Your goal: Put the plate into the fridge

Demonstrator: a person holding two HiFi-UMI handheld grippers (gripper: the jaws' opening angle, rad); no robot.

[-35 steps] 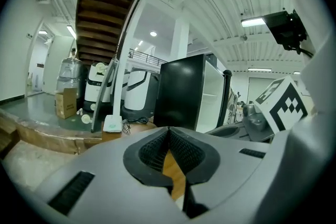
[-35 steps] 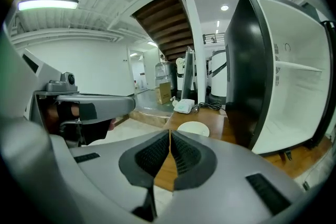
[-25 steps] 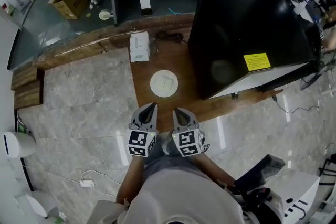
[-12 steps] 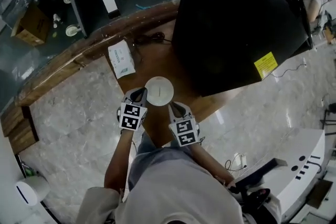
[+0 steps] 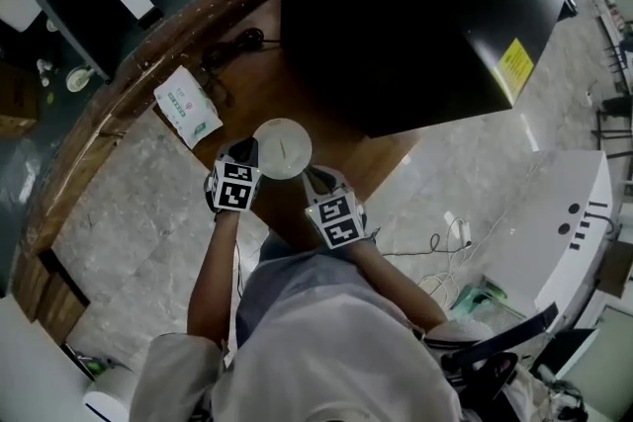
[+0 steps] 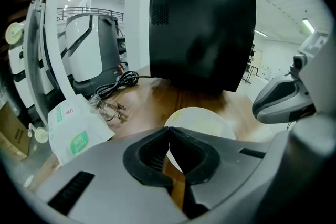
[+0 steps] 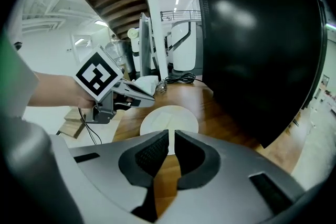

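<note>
1. The plate (image 5: 282, 148) is white and round. It lies flat on the wooden tabletop (image 5: 252, 89), just in front of the black fridge (image 5: 415, 5).
2. The fridge stands on the same tabletop. It carries a yellow label (image 5: 515, 69) on one face.
3. Left gripper (image 5: 245, 151): the jaws are closed tip to tip, with nothing between them. The tips are at the left rim of the plate. Contact with the plate cannot be confirmed.
4. Right gripper (image 5: 312, 179): the jaws are closed, with nothing gripped. The tips are at the near right rim of the plate. The right gripper view shows the plate directly ahead of them.
5. A white packet with green print (image 5: 186, 106) lies on the tabletop to the left of the plate, apart from it.
6. A black cable (image 5: 237, 42) lies coiled beyond the packet, beside the fridge.
</note>
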